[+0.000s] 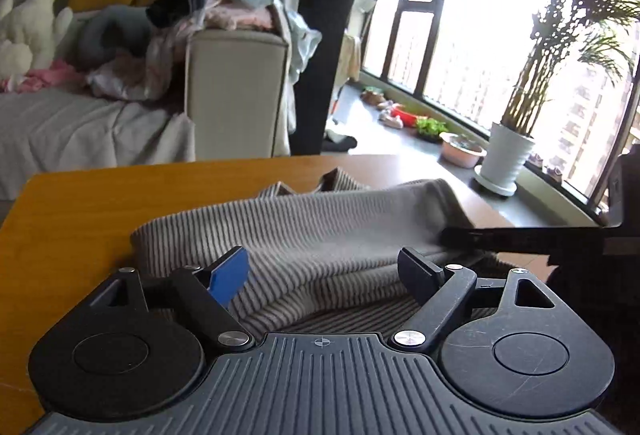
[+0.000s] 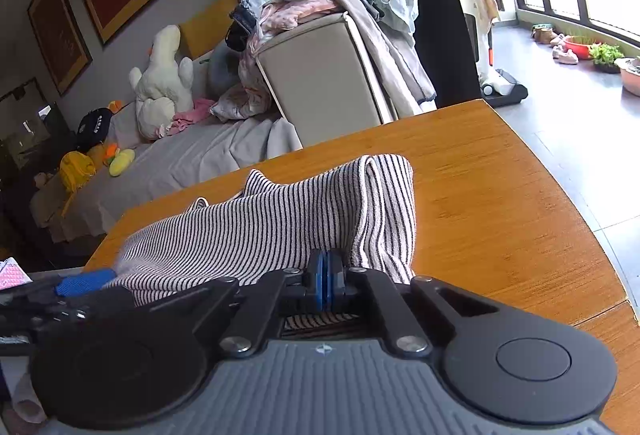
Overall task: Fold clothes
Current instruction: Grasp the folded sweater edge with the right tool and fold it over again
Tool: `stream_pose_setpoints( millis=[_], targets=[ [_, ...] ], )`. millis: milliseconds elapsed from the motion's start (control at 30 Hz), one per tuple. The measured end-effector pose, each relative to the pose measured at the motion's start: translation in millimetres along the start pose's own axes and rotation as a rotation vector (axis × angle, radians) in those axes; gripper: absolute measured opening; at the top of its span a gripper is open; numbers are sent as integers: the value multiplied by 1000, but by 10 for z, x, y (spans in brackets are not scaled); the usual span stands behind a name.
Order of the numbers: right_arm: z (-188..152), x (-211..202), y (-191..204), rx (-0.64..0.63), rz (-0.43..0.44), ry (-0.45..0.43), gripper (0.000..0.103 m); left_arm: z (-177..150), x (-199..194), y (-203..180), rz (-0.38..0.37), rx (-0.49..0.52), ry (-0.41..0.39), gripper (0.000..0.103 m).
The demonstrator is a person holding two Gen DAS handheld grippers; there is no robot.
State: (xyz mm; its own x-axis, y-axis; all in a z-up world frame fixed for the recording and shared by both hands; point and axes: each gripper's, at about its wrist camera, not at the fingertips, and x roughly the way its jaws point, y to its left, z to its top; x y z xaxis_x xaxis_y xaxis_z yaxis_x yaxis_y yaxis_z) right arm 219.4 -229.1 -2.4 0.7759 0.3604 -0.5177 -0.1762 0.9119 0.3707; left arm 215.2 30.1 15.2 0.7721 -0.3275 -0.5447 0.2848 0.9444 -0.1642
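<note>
A black-and-white striped garment (image 1: 320, 231) lies folded in a thick bundle on the wooden table (image 1: 80, 203). My left gripper (image 1: 324, 271) is open, its jaws spread wide over the near edge of the garment. My right gripper (image 2: 327, 275) is shut on the striped garment (image 2: 288, 219) at its near edge, blue pads pressed together on the cloth. The right gripper also shows in the left wrist view (image 1: 520, 237) as a dark bar reaching in from the right. The left gripper's blue pad shows at the left of the right wrist view (image 2: 86, 283).
The table (image 2: 500, 195) ends at the right and far side. Beyond it stands a sofa (image 2: 168, 163) with plush toys and a clothes pile (image 2: 320, 3) on its armrest. A potted plant (image 1: 506, 155) and bowls stand by the window.
</note>
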Motion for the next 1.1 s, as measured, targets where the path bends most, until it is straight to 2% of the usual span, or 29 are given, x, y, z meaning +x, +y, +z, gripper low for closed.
stream_pose_setpoints(
  millis=[33,67,100,133,167,200,267,400,567,633,667,700,733,767,800,867,1000,1100],
  targets=[
    [15,-12,31,-10,-2,0,5,-59,87,45,27,-7,25,86],
    [42,-28,83,-31,-1,-1,10,-87,105,53,32,2,18,88],
    [90,-28,148,-59,2,-7,29,-105,116,53,35,10,16,91],
    [171,-3,236,-99,8,-18,53,-105,118,37,34,18,24,94],
    [252,22,324,-140,15,-30,60,-111,133,15,40,31,27,96],
    [333,47,412,-180,21,-42,62,-117,144,1,44,40,30,96],
    [492,137,573,-248,32,-51,62,-124,145,9,40,37,30,97],
    [706,731,716,-255,10,62,62,-130,108,65,16,4,19,97],
    [660,1276,686,-254,-54,163,60,-137,80,85,6,-10,12,97],
    [597,1291,723,-304,-66,149,58,-140,71,106,-3,-21,8,97],
    [569,1290,746,-327,-70,143,52,-140,68,116,-7,-28,6,97],
    [547,1276,776,-347,-74,140,30,-140,67,124,-10,-33,5,97],
    [531,1252,804,-359,-80,135,22,-140,66,123,-9,-33,5,97],
    [523,1218,823,-358,-81,130,18,-141,65,120,-9,-32,4,97],
    [526,1165,842,-352,-77,121,7,-141,60,122,-10,-33,3,97],
    [577,984,885,-324,-49,89,7,-136,24,146,-11,-48,-5,97],
    [702,395,963,-312,40,12,7,-85,-172,129,42,-62,-10,98],
    [657,-38,966,-311,84,-14,7,-24,-417,66,50,-58,-32,99]
  ],
)
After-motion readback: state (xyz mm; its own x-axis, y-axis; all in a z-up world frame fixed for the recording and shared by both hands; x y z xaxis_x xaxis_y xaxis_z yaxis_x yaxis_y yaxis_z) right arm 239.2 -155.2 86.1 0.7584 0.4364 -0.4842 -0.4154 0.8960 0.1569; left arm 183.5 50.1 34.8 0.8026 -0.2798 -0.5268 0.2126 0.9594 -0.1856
